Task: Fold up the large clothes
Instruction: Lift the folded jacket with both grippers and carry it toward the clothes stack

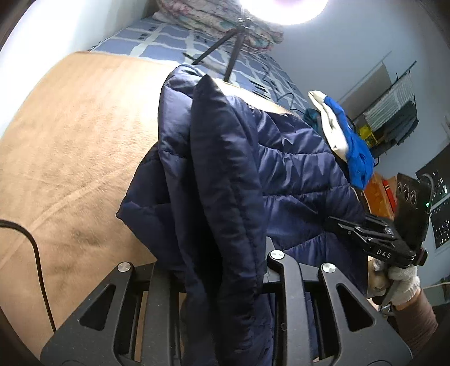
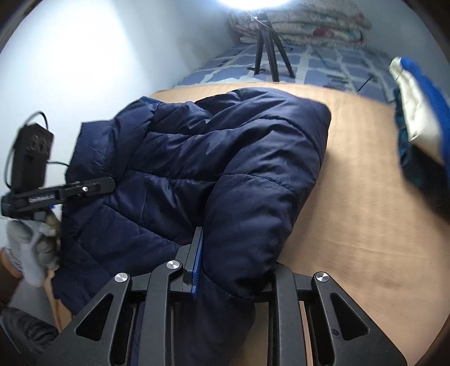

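Two hand-held grippers, left (image 1: 213,270) and right (image 2: 233,270), each pinch the navy jacket (image 2: 213,157), hem nearest, lengthwise away.

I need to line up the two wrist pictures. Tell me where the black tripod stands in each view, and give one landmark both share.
Left wrist view: the black tripod is at top centre, tilted, on the blue patterned bedspread, just beyond the lifted navy puffer jacket.
Right wrist view: the black tripod is at top centre, upright, past the far edge of the tan blanket.
Shared landmark: the folded floral quilt behind the tripod.
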The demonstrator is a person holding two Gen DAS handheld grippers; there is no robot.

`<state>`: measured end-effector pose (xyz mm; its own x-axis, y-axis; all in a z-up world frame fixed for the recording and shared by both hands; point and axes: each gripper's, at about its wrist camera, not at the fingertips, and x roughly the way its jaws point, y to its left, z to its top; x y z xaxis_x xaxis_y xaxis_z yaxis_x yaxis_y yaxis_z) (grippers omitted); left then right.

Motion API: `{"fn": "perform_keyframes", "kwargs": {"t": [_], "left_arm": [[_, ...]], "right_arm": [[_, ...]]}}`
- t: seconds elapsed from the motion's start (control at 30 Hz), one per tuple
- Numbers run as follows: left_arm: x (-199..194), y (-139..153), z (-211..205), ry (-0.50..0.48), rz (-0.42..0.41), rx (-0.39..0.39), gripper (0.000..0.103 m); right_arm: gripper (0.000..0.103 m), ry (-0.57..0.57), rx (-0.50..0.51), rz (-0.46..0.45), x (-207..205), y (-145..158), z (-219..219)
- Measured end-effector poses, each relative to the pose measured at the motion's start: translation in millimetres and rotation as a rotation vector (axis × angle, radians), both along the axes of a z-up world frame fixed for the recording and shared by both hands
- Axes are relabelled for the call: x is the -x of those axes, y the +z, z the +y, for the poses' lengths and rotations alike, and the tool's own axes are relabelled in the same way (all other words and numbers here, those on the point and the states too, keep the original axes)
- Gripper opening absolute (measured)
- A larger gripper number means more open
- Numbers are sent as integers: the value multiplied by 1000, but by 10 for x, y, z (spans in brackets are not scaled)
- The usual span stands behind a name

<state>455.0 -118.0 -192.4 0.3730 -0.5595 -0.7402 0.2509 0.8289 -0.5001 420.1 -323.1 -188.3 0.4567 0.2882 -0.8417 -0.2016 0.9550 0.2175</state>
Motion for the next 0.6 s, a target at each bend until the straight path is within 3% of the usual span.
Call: {"fn": "perform_keyframes", "kwargs": {"t": [0.2,0.6], "left_arm": [[269,222,-212,-38,-41,-12,23],[565,652,-801,-112,-100,7,23]], "right_arm": [[20,-23,85,-24,274,250,-88],[19,-75,129,-85,788,658,-488]]}}
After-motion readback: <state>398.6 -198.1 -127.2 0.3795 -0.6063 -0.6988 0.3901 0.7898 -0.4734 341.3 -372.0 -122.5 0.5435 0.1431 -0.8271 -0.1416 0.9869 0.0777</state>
